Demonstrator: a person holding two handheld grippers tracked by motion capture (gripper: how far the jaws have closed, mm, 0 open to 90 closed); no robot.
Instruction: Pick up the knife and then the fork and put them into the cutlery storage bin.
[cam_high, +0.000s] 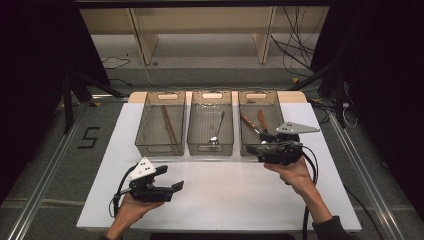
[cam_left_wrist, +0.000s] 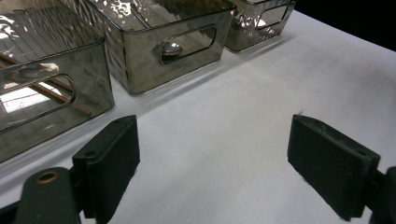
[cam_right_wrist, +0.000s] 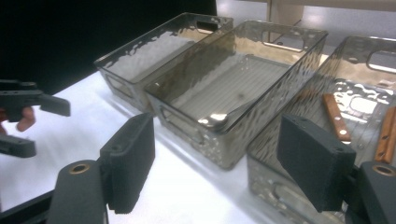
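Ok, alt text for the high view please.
Two hand-held grippers, left gripper and right gripper, both open and empty, hover over a white table before three clear bins holding chopsticks, a spoon and knives.

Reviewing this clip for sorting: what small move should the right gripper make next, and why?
Probably draw the right gripper back from the right bin: its fingers stand open with nothing between them, and two wooden-handled knives already lie inside.
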